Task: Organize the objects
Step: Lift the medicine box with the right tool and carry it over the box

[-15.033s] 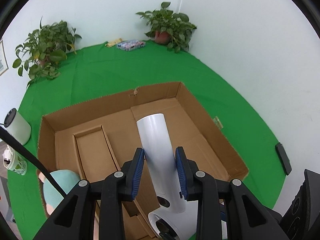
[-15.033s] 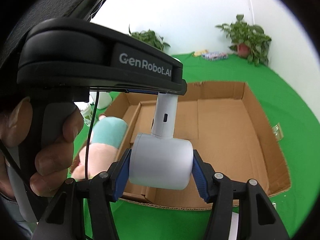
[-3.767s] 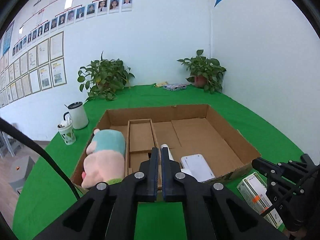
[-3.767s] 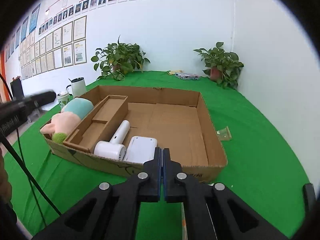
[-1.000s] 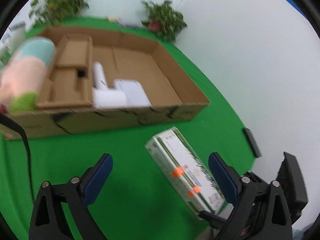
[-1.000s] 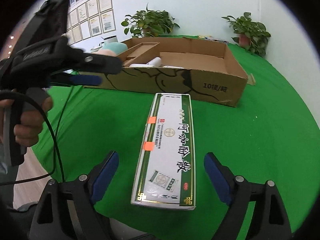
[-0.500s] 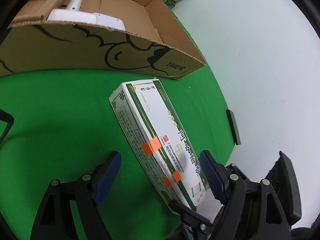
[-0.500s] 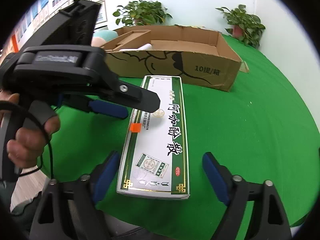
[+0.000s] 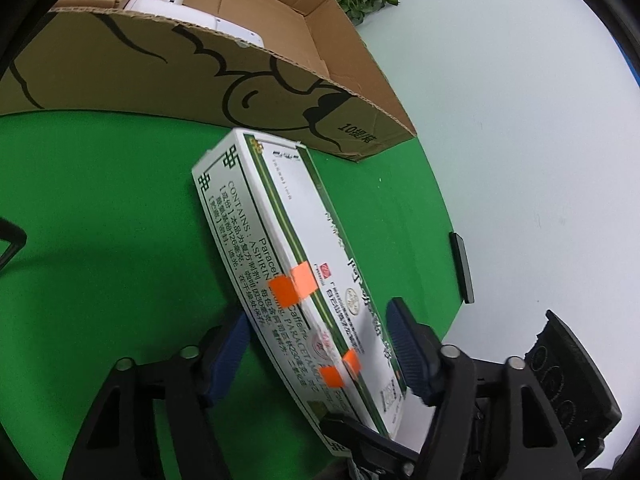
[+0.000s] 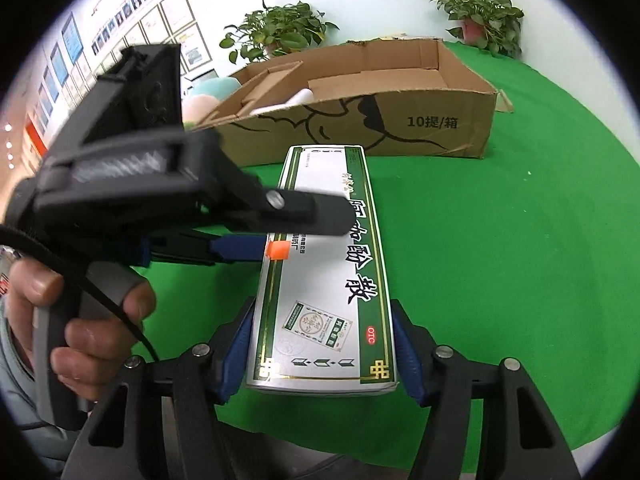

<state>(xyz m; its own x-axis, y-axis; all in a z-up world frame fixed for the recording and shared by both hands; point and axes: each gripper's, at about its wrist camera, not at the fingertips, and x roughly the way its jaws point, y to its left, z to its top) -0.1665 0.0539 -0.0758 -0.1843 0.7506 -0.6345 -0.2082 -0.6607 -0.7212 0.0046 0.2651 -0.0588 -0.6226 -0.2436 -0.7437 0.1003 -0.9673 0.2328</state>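
Observation:
A long white and green medicine box (image 10: 332, 264) with orange stickers lies on the green table in front of the cardboard box (image 10: 400, 120). My right gripper (image 10: 322, 352) straddles its near end, blue pads at both long sides. My left gripper (image 9: 320, 356) reaches across its middle from the left, one finger above the top face and one by the side; it also shows in the right wrist view (image 10: 260, 224). The medicine box in the left wrist view (image 9: 280, 264) runs between the open pads. Whether the pads touch is unclear. A white hair dryer (image 9: 176, 0) lies in the cardboard box.
The cardboard box (image 9: 240, 76) also holds a plush toy (image 10: 204, 96) and an inner divider (image 10: 272, 76). Potted plants (image 10: 480, 12) stand at the far table edge. A black flat device (image 9: 462, 268) lies at the table's right edge. The table front edge is close under my grippers.
Both grippers have moved in onto the medicine box and their fingers have narrowed around it. The box itself has not visibly moved.

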